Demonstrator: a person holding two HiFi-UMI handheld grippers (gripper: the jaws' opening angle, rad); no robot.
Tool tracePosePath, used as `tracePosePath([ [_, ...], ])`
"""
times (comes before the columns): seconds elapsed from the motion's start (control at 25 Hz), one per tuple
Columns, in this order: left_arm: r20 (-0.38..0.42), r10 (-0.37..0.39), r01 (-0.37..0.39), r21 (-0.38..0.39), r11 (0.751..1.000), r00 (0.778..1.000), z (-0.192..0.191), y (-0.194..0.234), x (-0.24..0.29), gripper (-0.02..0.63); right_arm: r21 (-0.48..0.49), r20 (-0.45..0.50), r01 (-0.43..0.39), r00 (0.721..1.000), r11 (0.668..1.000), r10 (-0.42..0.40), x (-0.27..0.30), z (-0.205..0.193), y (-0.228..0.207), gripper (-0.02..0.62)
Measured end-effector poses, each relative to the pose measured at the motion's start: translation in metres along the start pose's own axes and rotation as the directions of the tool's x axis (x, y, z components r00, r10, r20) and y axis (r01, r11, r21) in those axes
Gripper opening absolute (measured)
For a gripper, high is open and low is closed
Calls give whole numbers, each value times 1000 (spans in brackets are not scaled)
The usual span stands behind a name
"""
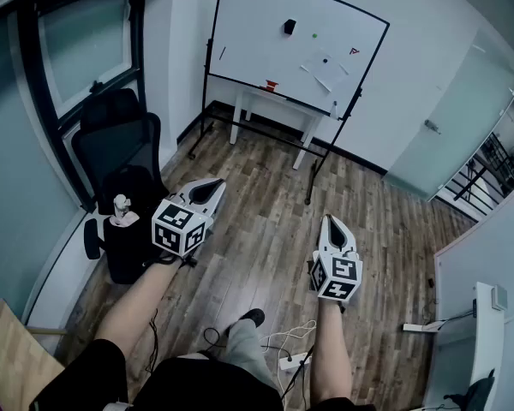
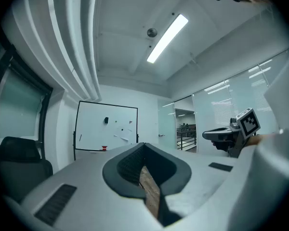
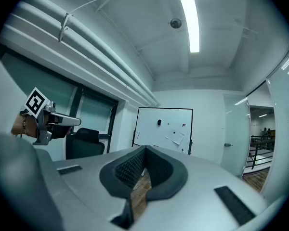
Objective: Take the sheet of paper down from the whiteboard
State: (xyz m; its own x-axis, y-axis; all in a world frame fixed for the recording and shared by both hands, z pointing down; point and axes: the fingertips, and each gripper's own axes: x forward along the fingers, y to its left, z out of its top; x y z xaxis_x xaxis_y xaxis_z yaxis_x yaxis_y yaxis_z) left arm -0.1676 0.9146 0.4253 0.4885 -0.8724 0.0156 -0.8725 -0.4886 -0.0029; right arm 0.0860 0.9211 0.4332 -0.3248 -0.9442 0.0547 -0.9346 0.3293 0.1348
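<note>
- Closest to me, the person's left gripper [image 1: 212, 187] and right gripper [image 1: 331, 223] are held level out front. Both have their jaws pressed together with nothing between them.
- The sheet of paper [image 1: 328, 72] hangs tilted on the right half of the whiteboard [image 1: 257, 32], at about one o'clock from the person. It is well apart from both grippers, across the wood floor [image 1: 265, 178].
- A small dark magnet [image 1: 325, 60] seems to pin the sheet near its top. A black eraser [image 1: 289, 26] sits at its ten o'clock, clear of it.
- As I read it, the step is the walk-up, and nothing has been reached yet.
- To do it well, I would head for one o'clock, staying off the office chair [image 1: 120, 152] at nine o'clock and the board's stand legs.
- The jaws should be spread before arriving. One gripper can then pinch a free lower corner of the sheet.
- The other gripper should probably lift the magnet first, since pulling against it could tear the sheet.
</note>
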Motion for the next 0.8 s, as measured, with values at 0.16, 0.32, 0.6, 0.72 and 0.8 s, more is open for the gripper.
tracePosePath([
  [0.16, -12, -5, 5, 6, 1000, 1000, -11, 23, 47, 21, -9, 6, 4, 1000, 1000, -4, 52, -10, -19, 25],
  [0.32, -28, 12, -12, 1, 1000, 1000, -21, 51, 107, 21, -26, -17, -8, 1000, 1000, 8, 118, -22, -47, 25],
  [0.6, -30, 36, -36, 24, 999, 999, 0, 79, 244, 21, -43, -4, -46, 999, 998, 46, 233, -10, -132, 25],
  [0.72, -25, 46, -45, 25, 999, 999, 4, 85, 293, 21, -55, 4, -56, 998, 997, 56, 271, -5, -167, 25],
  [0.8, -24, 57, -57, 17, 998, 998, 5, 89, 318, 21, -54, 7, -60, 998, 997, 60, 292, -3, -185, 25],
])
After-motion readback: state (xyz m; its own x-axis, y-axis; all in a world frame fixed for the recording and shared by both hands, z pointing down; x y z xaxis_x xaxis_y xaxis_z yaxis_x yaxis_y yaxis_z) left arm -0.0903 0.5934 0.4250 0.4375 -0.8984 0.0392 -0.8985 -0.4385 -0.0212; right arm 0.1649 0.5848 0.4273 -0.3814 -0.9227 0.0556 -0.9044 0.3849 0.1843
